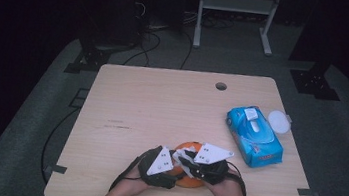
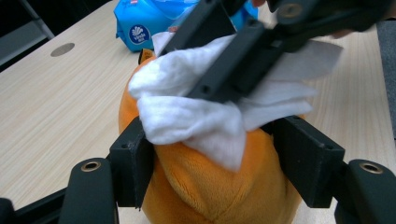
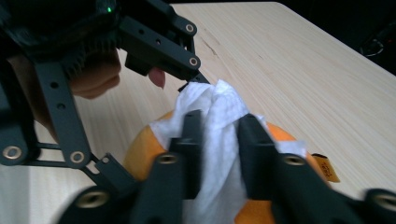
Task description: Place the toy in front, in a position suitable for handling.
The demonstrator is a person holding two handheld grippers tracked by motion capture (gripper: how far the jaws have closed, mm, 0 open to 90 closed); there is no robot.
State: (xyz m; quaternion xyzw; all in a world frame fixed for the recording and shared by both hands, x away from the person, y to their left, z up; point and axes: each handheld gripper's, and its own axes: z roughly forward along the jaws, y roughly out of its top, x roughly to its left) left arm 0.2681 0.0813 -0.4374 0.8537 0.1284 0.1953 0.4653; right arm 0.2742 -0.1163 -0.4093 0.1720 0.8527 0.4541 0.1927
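**Wipe pressed on orange plush, both tongs gripping**

The table (image 1: 162, 101) is carrying everything, with the work going on at its near edge. A blue wipes pack (image 1: 254, 136) is lying toward the right side, a white lid (image 1: 279, 122) just beside its far end.

The orange plush (image 2: 219, 186) is sitting at the near edge, between the person's two hands. The left tongs (image 2: 219, 154) are standing about half open, one jaw pressing on each side of the plush and clamping it.

The white wipe (image 2: 196, 112) is lying bunched on top of the plush. The right tongs (image 3: 219, 140) are reaching over from the other side, jaws nearly closed and pinching a fold of the wipe between them, holding it down against the plush.
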